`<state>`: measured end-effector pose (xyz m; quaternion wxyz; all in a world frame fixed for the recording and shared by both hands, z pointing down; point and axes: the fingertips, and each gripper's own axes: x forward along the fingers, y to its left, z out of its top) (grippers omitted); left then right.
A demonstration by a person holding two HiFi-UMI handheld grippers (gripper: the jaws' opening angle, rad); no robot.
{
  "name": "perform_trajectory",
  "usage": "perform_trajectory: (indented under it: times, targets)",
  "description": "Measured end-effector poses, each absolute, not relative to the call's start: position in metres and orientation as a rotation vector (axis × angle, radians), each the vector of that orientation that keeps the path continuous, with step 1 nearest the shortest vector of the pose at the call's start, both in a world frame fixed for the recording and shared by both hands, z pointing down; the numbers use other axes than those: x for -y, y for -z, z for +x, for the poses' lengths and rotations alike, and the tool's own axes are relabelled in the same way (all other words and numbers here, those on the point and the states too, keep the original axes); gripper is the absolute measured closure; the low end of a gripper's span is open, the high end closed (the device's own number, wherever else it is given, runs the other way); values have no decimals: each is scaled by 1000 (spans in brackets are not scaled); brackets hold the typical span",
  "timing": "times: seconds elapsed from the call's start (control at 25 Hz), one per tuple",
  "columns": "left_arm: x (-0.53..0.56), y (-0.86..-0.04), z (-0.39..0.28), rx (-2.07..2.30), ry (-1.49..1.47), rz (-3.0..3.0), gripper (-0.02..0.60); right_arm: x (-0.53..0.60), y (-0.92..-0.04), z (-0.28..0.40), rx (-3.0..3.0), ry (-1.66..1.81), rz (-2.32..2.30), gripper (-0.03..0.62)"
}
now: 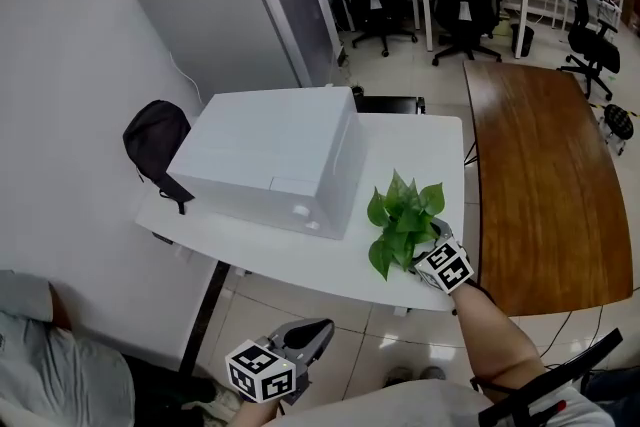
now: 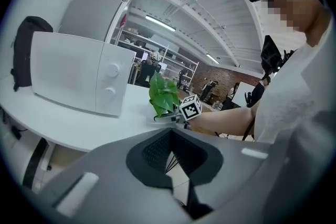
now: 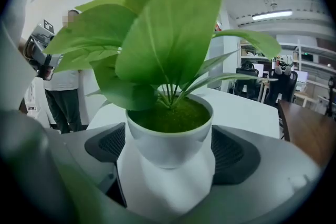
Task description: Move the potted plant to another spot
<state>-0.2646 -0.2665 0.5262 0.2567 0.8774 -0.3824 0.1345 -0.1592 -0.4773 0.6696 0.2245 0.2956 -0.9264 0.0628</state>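
Logging the potted plant upright near the white table's front right edge, my right gripper spread wide around the pot without pinching it, my left gripper closed and empty below the table, so I judge grip, lift and carry all remain.

white table: microwave set on its left part; black bag kept at its left end, by the wall. grey fridge placed behind. brown table set alongside, right. office chairs seen beyond.
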Motion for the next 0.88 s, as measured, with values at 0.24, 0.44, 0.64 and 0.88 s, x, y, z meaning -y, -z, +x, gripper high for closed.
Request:
perform_trajectory:
  times: [0.24,0.44,0.64,0.88]
  targets:
    - [269,-528,-263,1028,-387,2379,586,482,-673,-165,2559,-173,817,97]
    - [269,-525,-261,1027,-400,2384,584,482,-669,-164,2563,-174,813,134]
    - [268,-523,-257,1026,-404,2380,584,480,-668,-162,2550,-157,806,132]
    - [268,-523,-253,1025,-404,2388,586,480,-670,-160,2545,-158,809,128]
